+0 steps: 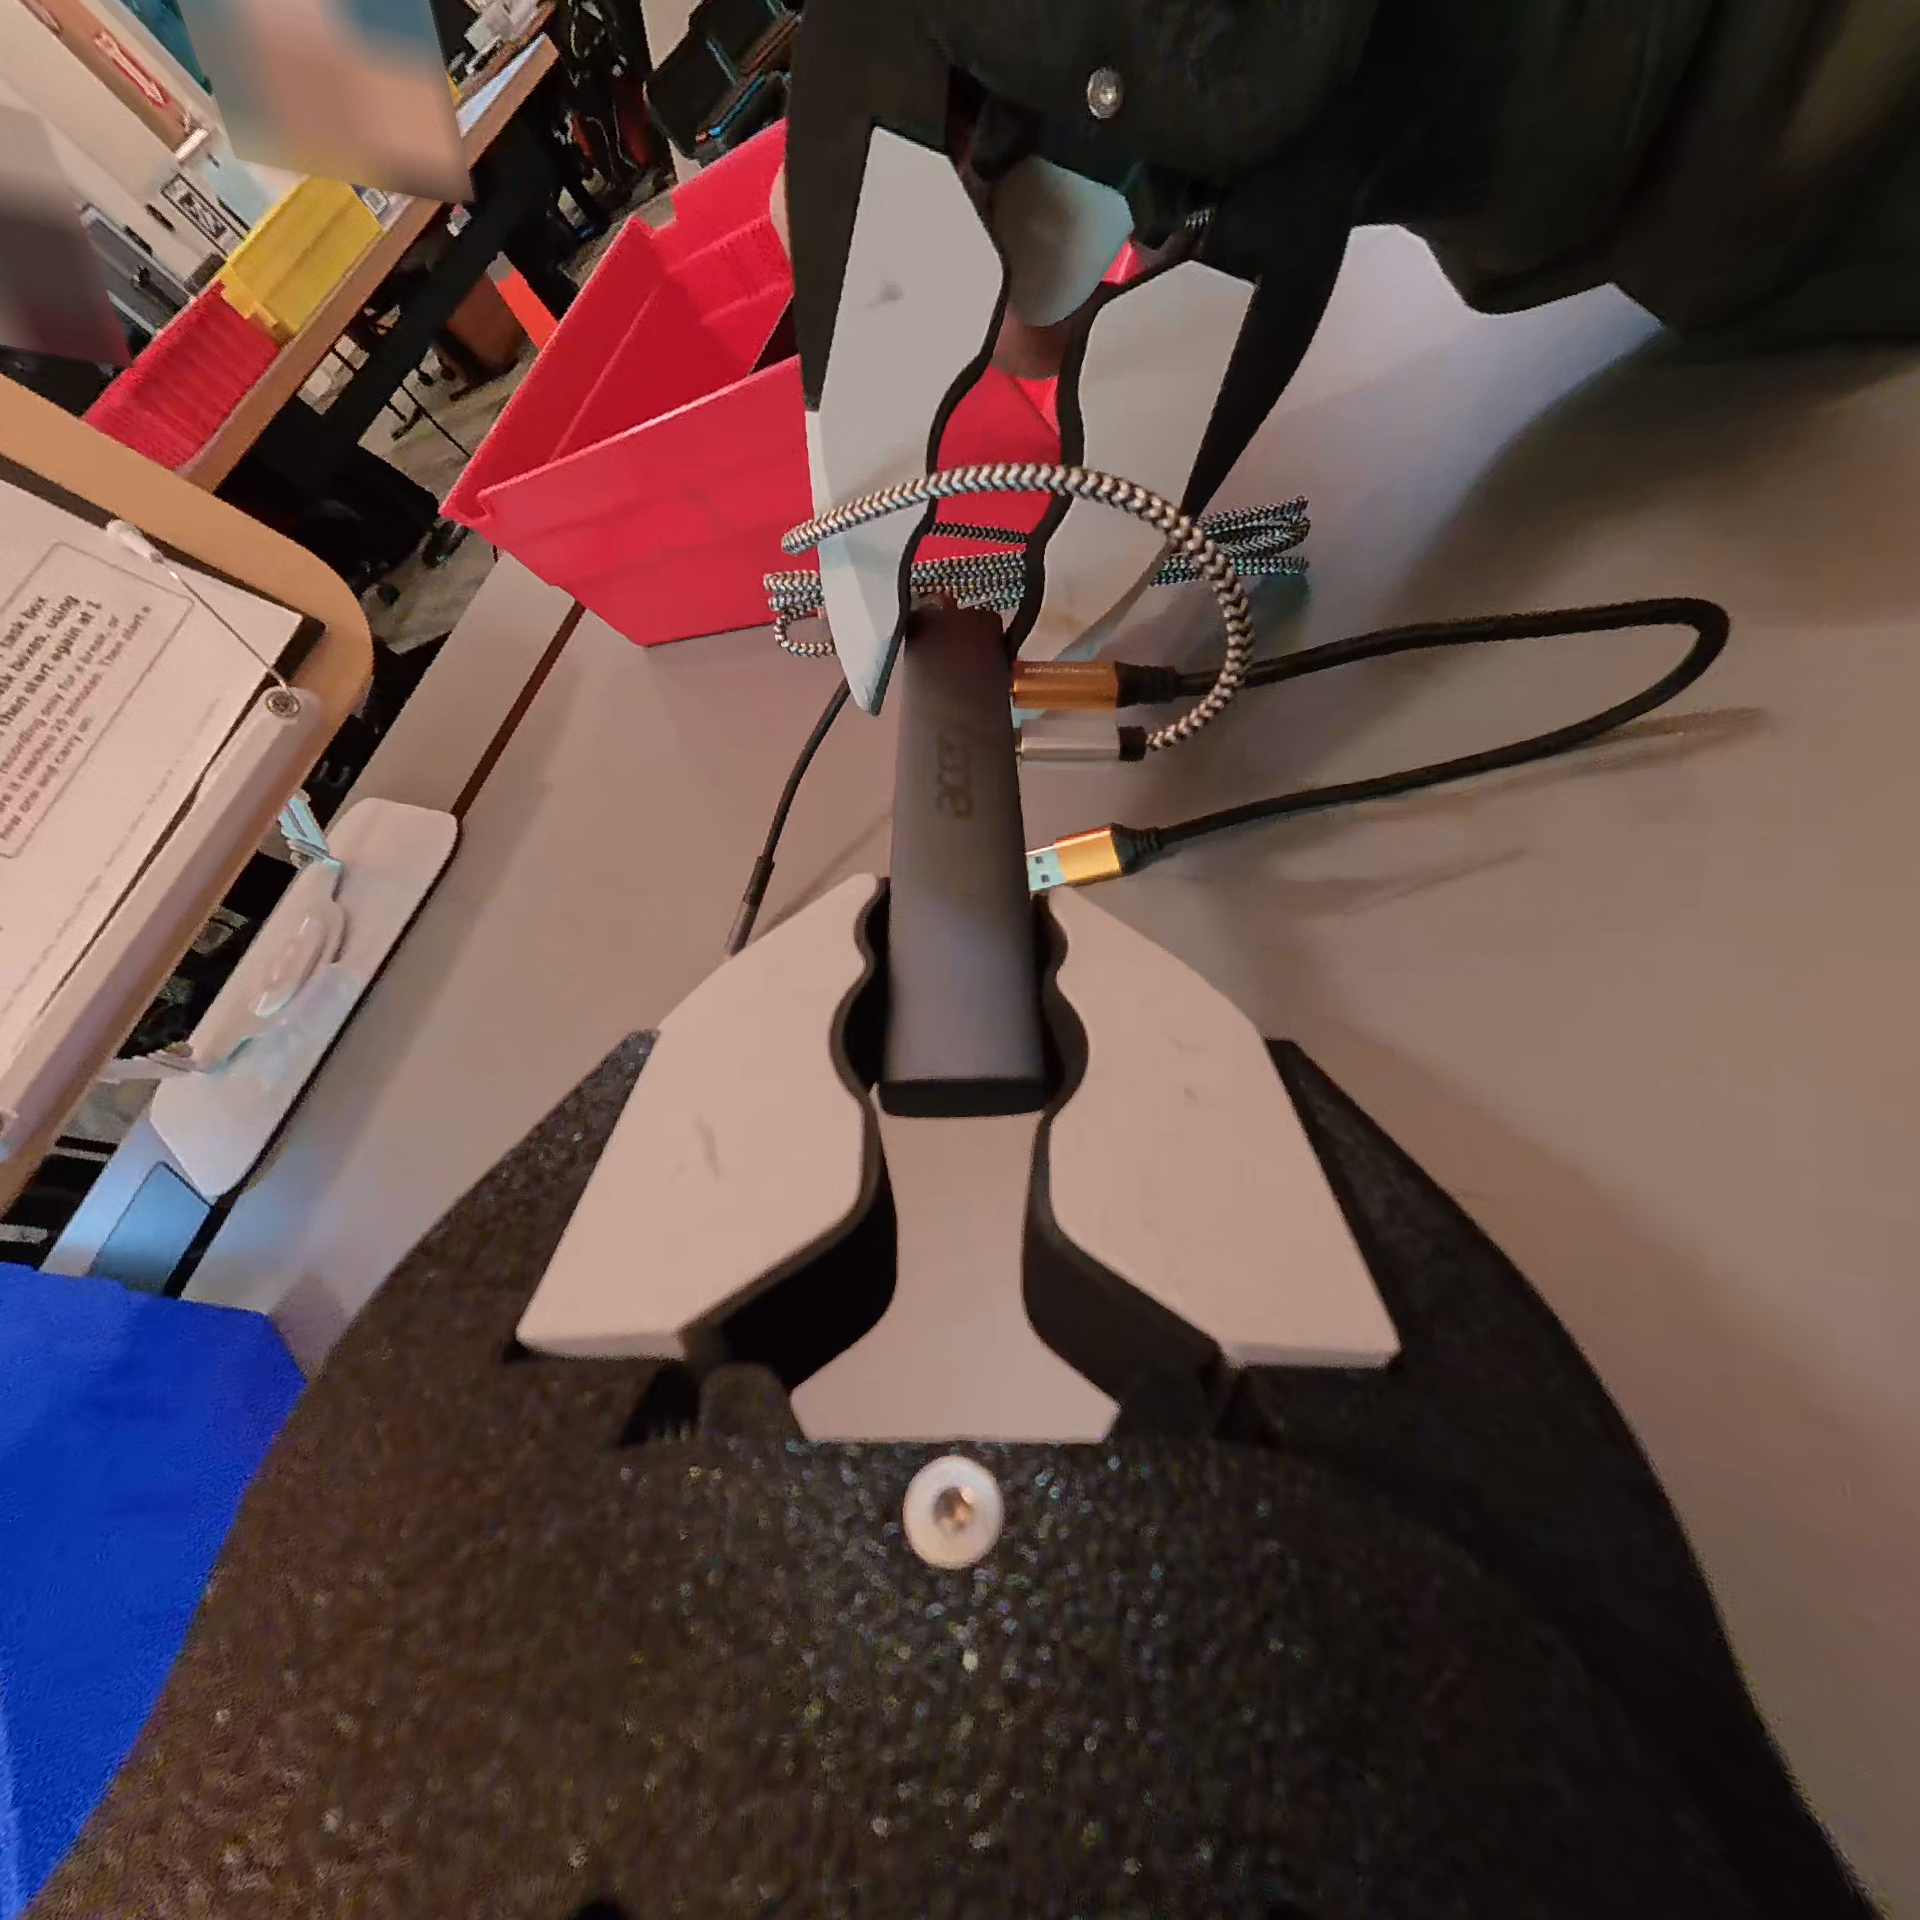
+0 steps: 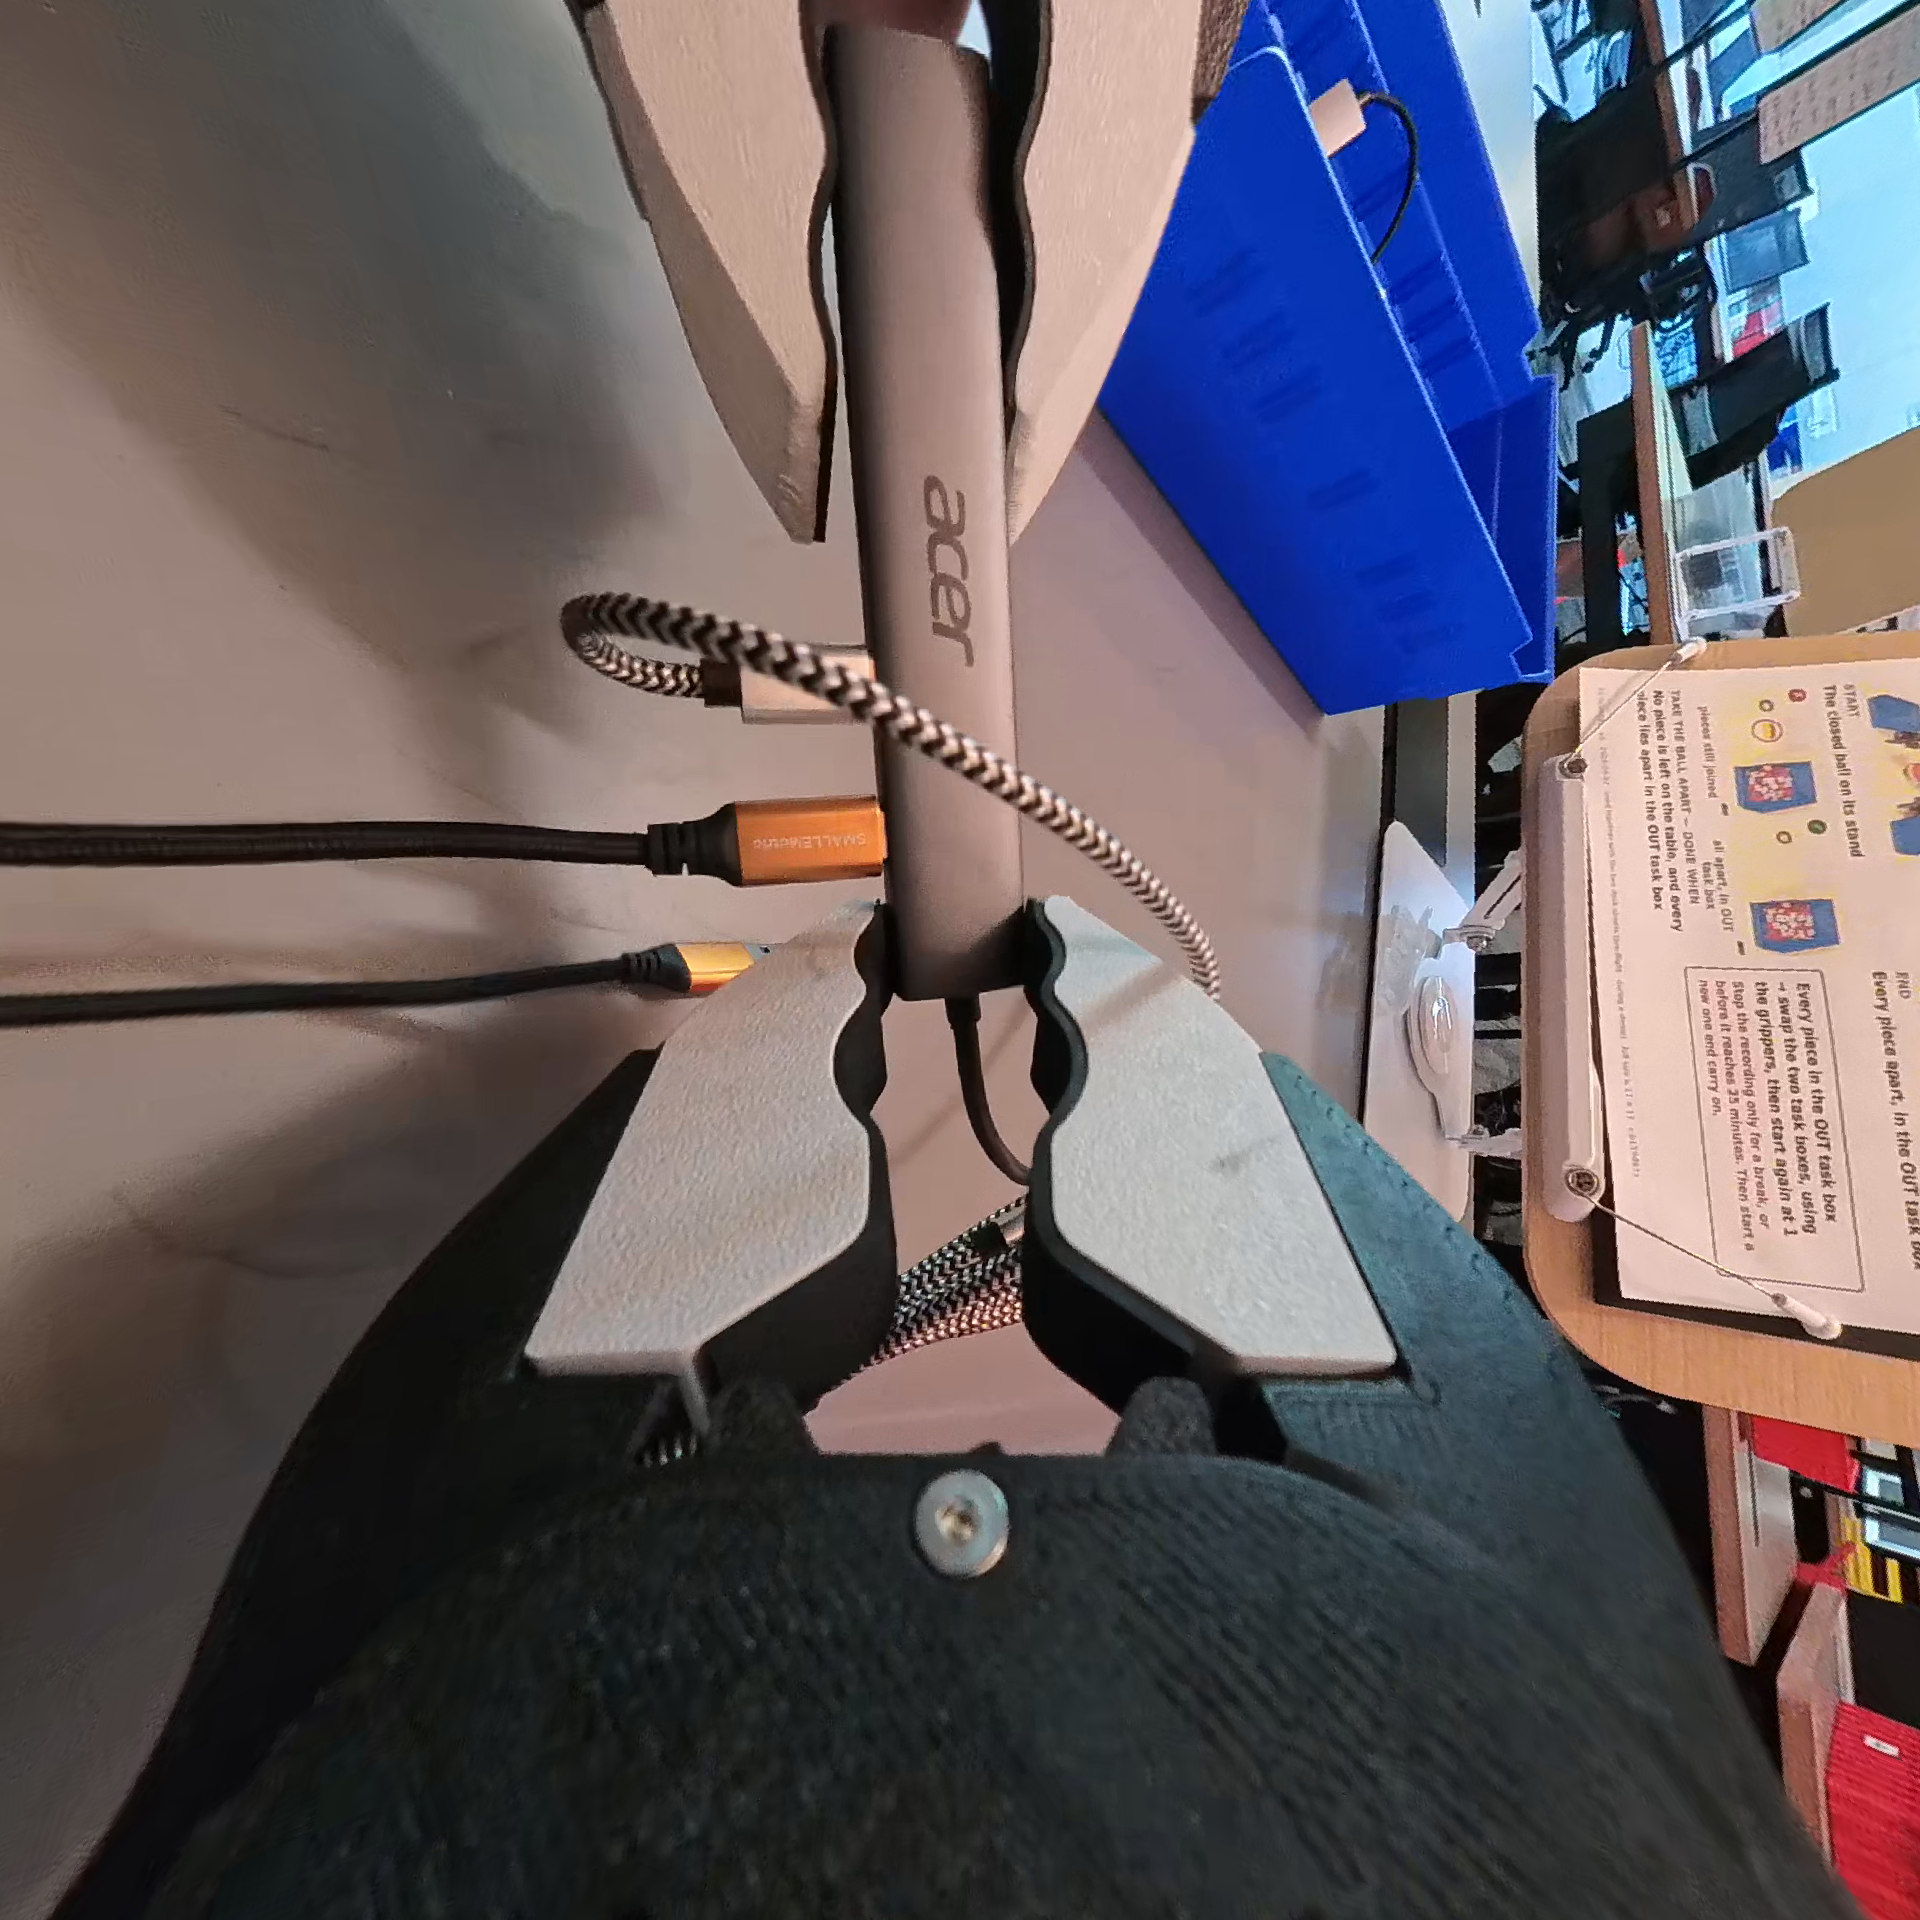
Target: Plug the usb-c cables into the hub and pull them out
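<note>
A grey hub (image 1: 961,831) lies lengthwise between both grippers over the grey table (image 1: 1507,1091). My left gripper (image 1: 961,971) is shut on its near end. My right gripper (image 2: 956,940) is shut on the other end of the hub (image 2: 935,520) and shows at the top of the left wrist view (image 1: 940,634). An orange plug (image 2: 810,840) on a black cable and a silver plug (image 2: 795,691) on a braided cable sit in the hub's side. A second orange plug (image 1: 1081,862) lies loose beside the hub. The hub's own black lead (image 2: 977,1091) leaves its end.
A red bin (image 1: 665,468) stands behind the hub, with coiled braided cable (image 1: 1247,530) beside it. A blue bin (image 2: 1351,416) is at the table's side. A wooden board with an instruction sheet (image 2: 1714,987) stands off the table's edge.
</note>
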Demonstrator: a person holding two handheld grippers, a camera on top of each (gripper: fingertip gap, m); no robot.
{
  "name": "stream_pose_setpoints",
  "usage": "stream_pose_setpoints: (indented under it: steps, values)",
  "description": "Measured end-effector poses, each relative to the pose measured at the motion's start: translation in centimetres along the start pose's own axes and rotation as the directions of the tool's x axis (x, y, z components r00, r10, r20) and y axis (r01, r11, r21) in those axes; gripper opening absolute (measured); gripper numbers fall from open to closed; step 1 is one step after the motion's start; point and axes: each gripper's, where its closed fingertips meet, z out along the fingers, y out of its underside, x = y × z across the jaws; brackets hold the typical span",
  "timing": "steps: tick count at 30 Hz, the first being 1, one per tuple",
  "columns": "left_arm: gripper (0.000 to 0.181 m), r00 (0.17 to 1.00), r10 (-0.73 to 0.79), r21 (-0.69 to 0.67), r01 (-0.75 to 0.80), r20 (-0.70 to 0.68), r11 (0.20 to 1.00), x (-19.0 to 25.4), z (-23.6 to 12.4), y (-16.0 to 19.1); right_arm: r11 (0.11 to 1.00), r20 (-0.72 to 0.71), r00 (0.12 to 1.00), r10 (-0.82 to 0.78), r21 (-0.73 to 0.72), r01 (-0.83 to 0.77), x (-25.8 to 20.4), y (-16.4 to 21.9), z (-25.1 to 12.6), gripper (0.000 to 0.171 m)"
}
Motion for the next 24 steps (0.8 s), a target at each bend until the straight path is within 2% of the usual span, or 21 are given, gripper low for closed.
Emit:
stream_pose_setpoints:
  steps: [1,9,19,24]
  values:
    - [0.024,1.000,-0.010,-0.001,0.010,0.003,1.000,0.0,0.0,0.1,1.000,-0.003,1.000,0.002,0.000,-0.002,0.0,0.0,0.1,0.024]
    - [0.024,0.997,-0.068,0.002,0.068,0.020,0.998,0.3,0.6,0.3,1.000,0.002,1.000,0.004,-0.030,-0.004,-0.1,0.6,0.1,0.024]
    - [0.025,0.997,-0.063,-0.034,0.064,0.040,0.997,0.4,1.0,0.7,0.999,-0.001,1.000,0.010,-0.045,-0.010,-0.1,1.2,0.1,0.025]
    - [0.025,0.981,-0.196,0.008,0.196,0.004,0.981,0.4,1.0,0.7,0.998,-0.012,0.998,0.057,-0.015,-0.057,0.2,1.1,0.3,0.025]
